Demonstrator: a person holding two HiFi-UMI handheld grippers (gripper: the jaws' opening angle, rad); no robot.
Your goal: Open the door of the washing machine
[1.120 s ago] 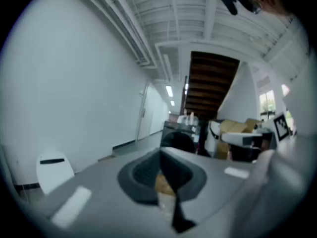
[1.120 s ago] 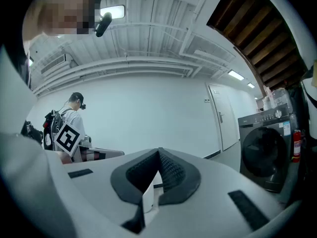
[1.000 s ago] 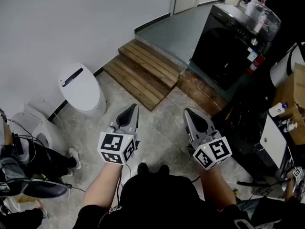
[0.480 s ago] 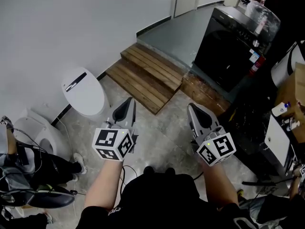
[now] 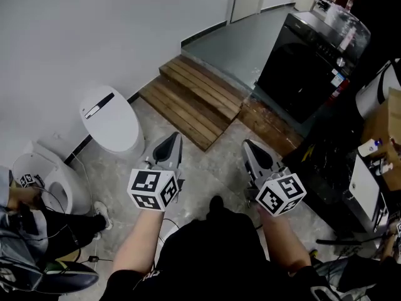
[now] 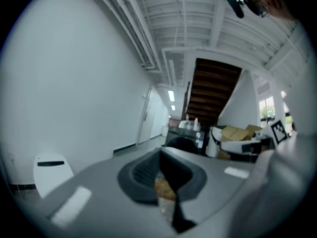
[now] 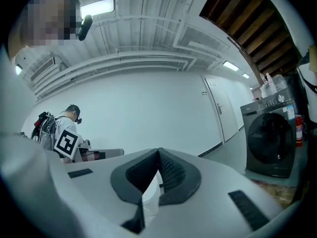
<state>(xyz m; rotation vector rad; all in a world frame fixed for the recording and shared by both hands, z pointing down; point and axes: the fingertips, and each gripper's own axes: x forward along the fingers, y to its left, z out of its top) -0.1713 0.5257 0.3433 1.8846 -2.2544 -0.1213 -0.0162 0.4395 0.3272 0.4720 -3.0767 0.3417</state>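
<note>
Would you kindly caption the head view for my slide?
Left tongs and right tongs, both shut, held short of the washing machine.

washing machine (image 5: 304, 68): hidden along the right side by dark clutter in the head view; half covered by the jaw tips and blurred in the left gripper view
door (image 7: 271, 139): black on black from the head camera, barely traceable; too small in the right gripper view to tell handle or latch
wrapped things on top (image 5: 348, 21): too small to tell
fire extinguisher (image 5: 339, 88): tiny, hidden at the bottom
seated person (image 5: 25, 243): cut off by the left and bottom edges
second toilet (image 5: 44, 171): partly covered by that person's hand
cardboard box (image 5: 388, 121): cut off by the right edge
forearms (image 5: 141, 246): cut off at the bottom edge
</note>
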